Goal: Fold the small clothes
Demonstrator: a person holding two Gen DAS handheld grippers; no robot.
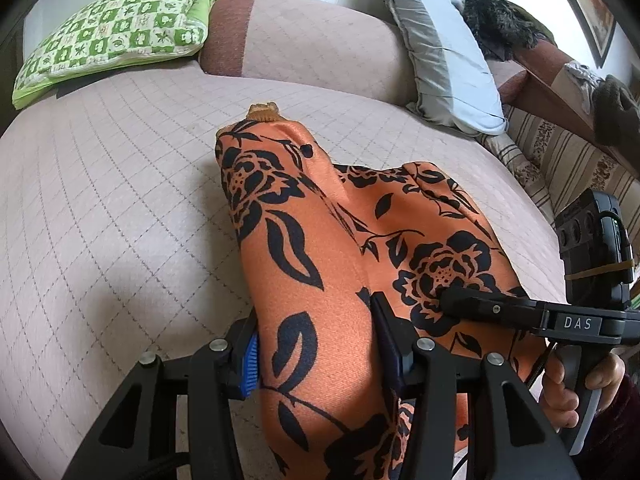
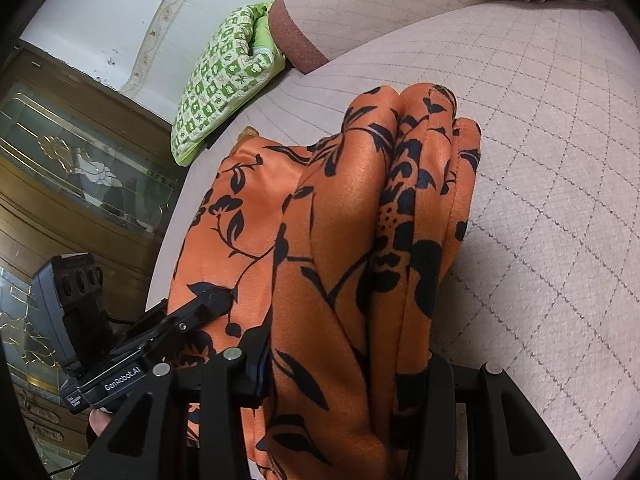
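Orange satin printed with black flowers, the small garment [image 1: 320, 264] is held bunched above a quilted pinkish sofa seat [image 1: 112, 200]. It is clamped by the left gripper [image 1: 316, 356], whose 2 fingers are pressed against a thick fold. A second gathered fold is pinched by the right gripper [image 2: 348, 364], seen in the left view biting the cloth from the side. Behind are seen a green checked cushion [image 1: 116, 28] and a grey pillow [image 1: 444, 56].
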